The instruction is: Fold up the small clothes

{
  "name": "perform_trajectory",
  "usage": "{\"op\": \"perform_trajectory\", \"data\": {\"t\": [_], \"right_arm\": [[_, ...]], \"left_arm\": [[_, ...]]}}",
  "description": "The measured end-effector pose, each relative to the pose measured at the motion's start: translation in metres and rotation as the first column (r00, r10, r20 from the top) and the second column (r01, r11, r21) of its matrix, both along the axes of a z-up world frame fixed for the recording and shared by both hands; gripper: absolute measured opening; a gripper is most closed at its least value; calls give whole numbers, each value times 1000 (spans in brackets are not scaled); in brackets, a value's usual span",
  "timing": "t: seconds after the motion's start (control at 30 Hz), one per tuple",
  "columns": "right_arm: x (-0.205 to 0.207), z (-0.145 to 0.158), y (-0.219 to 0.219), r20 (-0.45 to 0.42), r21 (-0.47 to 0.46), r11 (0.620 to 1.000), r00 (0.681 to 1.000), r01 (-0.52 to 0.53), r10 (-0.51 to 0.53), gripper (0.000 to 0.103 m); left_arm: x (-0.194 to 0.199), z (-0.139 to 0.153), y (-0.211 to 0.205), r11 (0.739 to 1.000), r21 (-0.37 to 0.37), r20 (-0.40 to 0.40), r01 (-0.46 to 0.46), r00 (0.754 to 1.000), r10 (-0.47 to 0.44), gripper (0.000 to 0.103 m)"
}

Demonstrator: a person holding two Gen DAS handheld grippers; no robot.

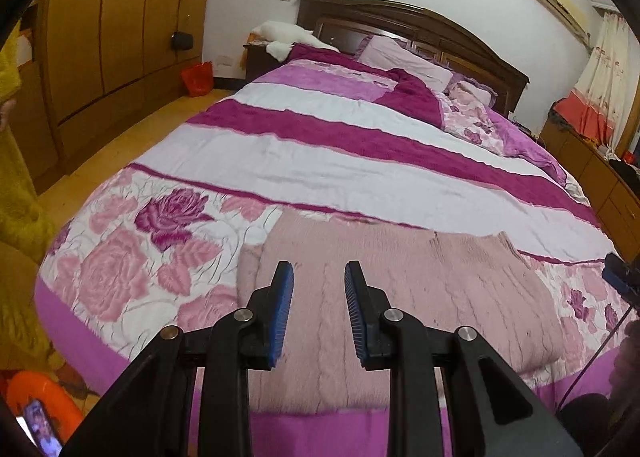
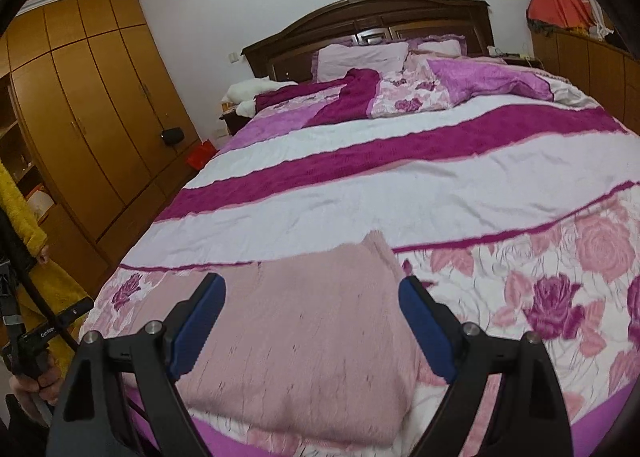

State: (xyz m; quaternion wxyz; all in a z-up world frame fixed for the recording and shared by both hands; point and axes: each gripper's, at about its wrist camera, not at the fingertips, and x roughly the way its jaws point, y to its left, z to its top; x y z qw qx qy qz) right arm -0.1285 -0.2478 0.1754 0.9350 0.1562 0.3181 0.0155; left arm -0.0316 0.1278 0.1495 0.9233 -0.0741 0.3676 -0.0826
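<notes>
A pink cable-knit sweater (image 1: 460, 297) (image 2: 312, 329) lies folded flat at the foot of the bed, on the rose-printed quilt (image 1: 120, 269) (image 2: 560, 265). My left gripper (image 1: 319, 273) hovers above the sweater's left half. A narrow gap shows between its blue pads and nothing is in it. My right gripper (image 2: 312, 289) hangs over the sweater with its jaws wide apart and empty. The sweater's near edge is hidden behind both grippers' black arms. A blue tip of the right gripper (image 1: 618, 277) shows at the edge of the left wrist view.
A wooden wardrobe (image 1: 120, 17) (image 2: 80, 117) lines the left wall, with a red bag (image 1: 198, 79) on the floor. Pillows (image 2: 360, 59) and a dark headboard (image 1: 400, 23) are far off. A low cabinet (image 1: 608, 185) runs along the right. A yellow fleece sleeve (image 1: 16, 185) and an orange object (image 1: 44, 397) sit at the left.
</notes>
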Motion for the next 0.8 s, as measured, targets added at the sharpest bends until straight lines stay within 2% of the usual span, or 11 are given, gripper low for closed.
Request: {"op": "perform_trajectory", "data": {"t": [0.27,0.4,0.53,0.67,0.8], "right_arm": [[-34,-18,4,-35,36,999,999,1,0,92],[-48,-28,8,-57,23,1000,998,-6,8,92],[-59,-39,12,-81,23,1000,997,-11,13,92],[-64,-55,18,-110,29,999,993,-28,31,92],[-60,-79,30,-179,-7,999,983,-46,44,92]], "left_arm": [[-35,0,16,1000,-6,-2,-14,1000,14,3],[-46,-7,17,1000,1,-18,-12,1000,12,3],[-55,-24,19,1000,-23,-57,-7,998,6,3],[-57,-50,18,999,-42,-110,-6,994,2,8],[-53,-75,26,992,-119,-157,-44,987,25,9]]}}
